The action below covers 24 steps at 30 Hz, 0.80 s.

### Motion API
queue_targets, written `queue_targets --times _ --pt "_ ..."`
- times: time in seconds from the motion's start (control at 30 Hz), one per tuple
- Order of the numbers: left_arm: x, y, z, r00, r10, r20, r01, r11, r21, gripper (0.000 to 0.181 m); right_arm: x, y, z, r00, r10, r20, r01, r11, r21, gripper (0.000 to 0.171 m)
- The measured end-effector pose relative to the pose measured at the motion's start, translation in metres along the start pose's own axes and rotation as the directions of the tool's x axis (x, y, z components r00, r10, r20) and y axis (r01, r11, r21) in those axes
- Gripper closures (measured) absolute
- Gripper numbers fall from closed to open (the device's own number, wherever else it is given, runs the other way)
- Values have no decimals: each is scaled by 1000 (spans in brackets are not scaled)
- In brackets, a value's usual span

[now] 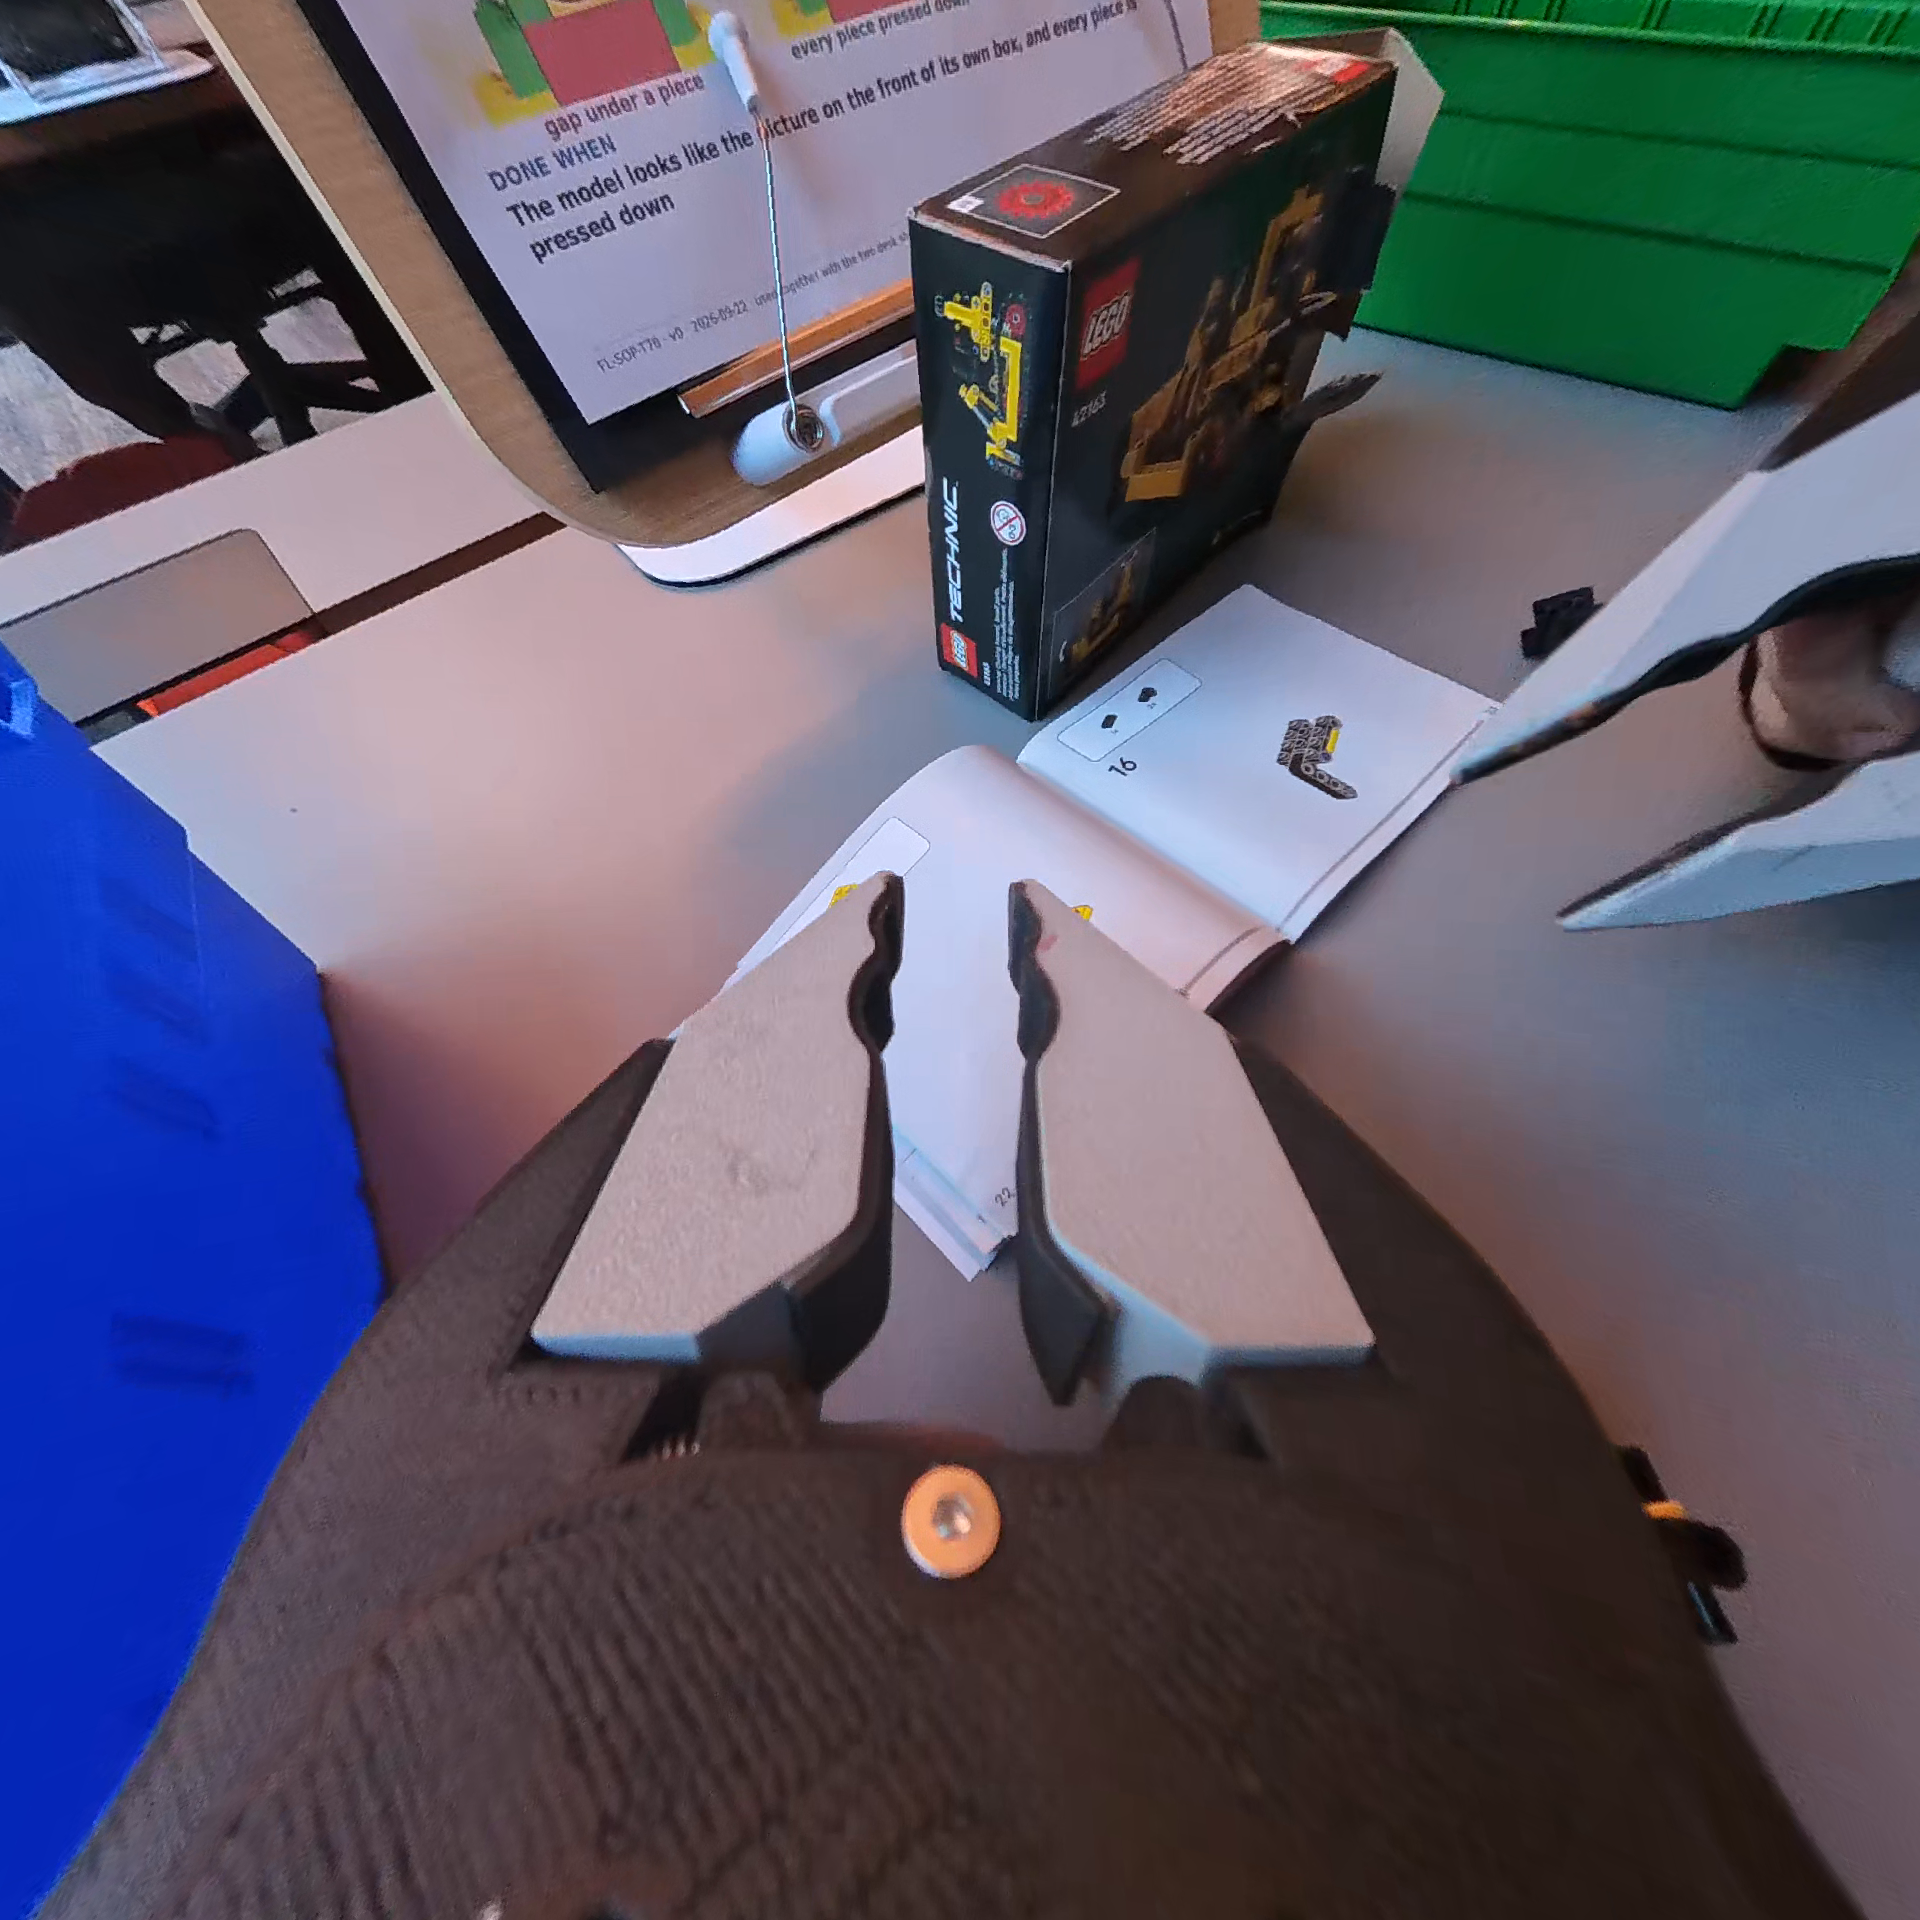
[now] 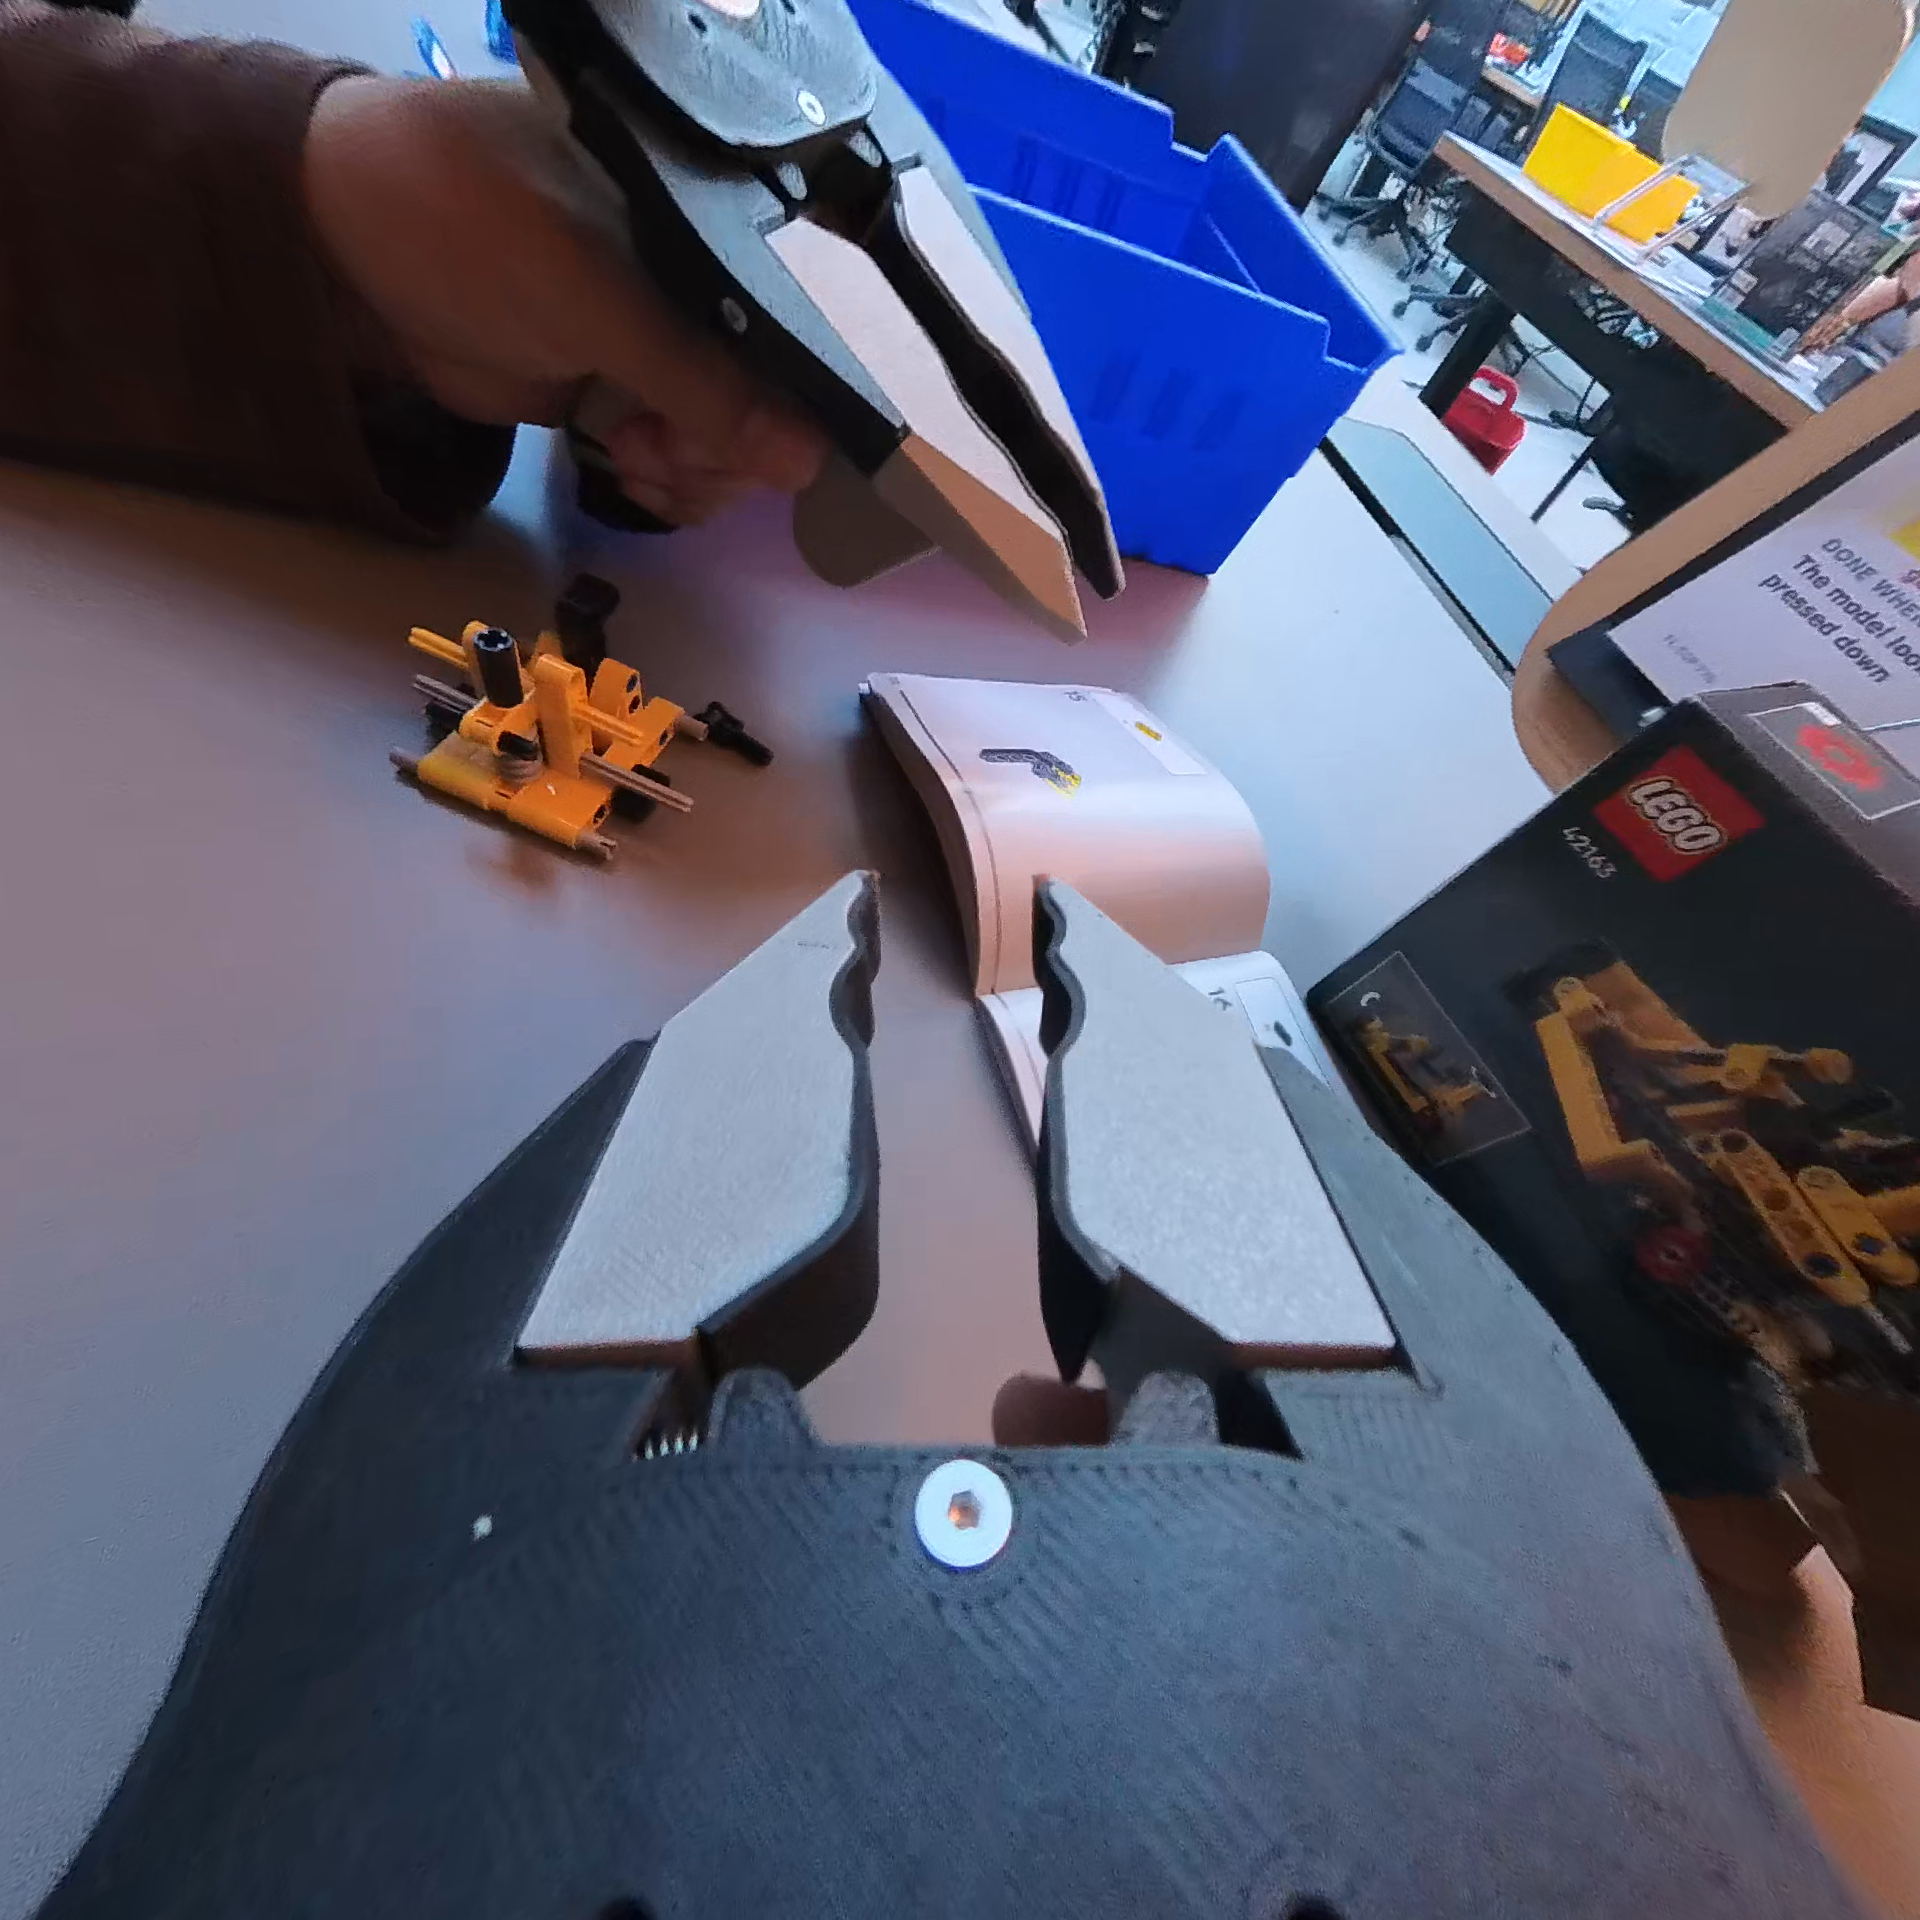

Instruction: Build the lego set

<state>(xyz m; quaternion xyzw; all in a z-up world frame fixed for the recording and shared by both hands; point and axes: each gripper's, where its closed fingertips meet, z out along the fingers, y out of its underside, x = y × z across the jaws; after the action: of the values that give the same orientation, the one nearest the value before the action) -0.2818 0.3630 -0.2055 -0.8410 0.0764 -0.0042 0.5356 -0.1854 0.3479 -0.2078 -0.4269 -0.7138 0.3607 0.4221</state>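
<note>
A partly built yellow and black lego model (image 2: 551, 727) lies on the grey table, left of the open instruction booklet (image 2: 1091, 821). A loose black pin (image 2: 738, 729) lies beside the model. My left gripper (image 1: 956, 914) is open and empty, hovering over the booklet (image 1: 1247, 748). It also shows in the right wrist view (image 2: 1091, 603), above the booklet's far edge. My right gripper (image 2: 956, 904) is open and empty, just above the booklet's near edge, and shows in the left wrist view (image 1: 1512, 847). A small black piece (image 1: 1558, 618) lies beyond the booklet.
The black lego box (image 1: 1122, 416) stands upright behind the booklet and is close on the right in the right wrist view (image 2: 1662, 1039). A wooden sign stand (image 1: 644, 312) is behind it. A blue bin (image 2: 1143, 312) and a green bin (image 1: 1662, 208) flank the table.
</note>
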Motion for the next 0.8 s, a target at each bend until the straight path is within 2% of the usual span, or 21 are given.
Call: queue_targets --times 0.03,0.57,0.8 --pt "0 0 0 1000 3 3 -3 1000 0 164 -1 2 1 1000 -7 1 7 1000 -9 145" --pt "-5 -8 -4 998 28 48 -30 999 42 165 0 10 5 1000 -14 3 14 999 -42 149" --pt "-21 -26 -17 992 -10 129 -10 988 152 165 2 8 3 1000 -12 -9 11 999 -31 149"
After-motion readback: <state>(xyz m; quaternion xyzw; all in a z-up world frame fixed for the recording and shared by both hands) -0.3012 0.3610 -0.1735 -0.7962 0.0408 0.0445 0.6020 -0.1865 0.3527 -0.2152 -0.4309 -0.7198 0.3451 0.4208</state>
